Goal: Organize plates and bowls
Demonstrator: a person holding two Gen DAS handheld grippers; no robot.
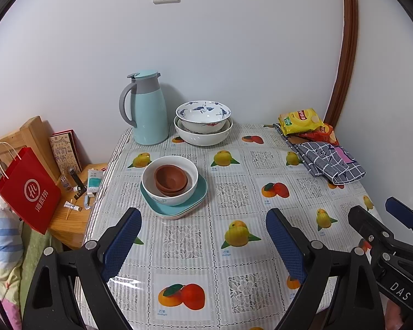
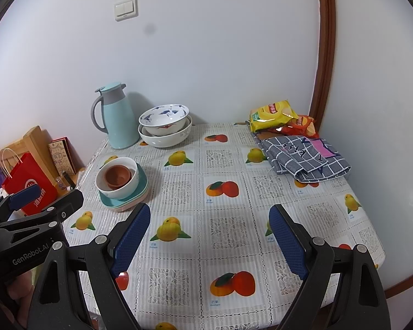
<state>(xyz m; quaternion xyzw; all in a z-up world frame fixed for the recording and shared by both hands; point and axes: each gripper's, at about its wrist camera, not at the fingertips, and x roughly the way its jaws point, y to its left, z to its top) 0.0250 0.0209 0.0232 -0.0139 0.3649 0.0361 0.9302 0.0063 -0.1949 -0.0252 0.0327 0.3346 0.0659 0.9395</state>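
The blue ribbed fingers [image 1: 122, 243] of the left gripper [image 1: 203, 244] are spread wide over the fruit-printed tablecloth [image 1: 234, 192], nothing held; the right gripper [image 2: 209, 243] is likewise spread wide and empty. "DAS" is read on one gripper body, "GenRobot.AI" on the other. Two brown clay bowls [image 1: 170, 179] are nested in one white bowl [image 1: 179, 195] on stacked square teal plates [image 1: 179, 209] at eleven o'clock. Farther back, a blue-patterned bowl [image 1: 203, 115] is set in another white bowl [image 1: 203, 136] beside a round teal jug [image 1: 148, 110]. Two snack bags [image 1: 301, 121] and a checked cloth [image 1: 330, 163] lie at one o'clock.
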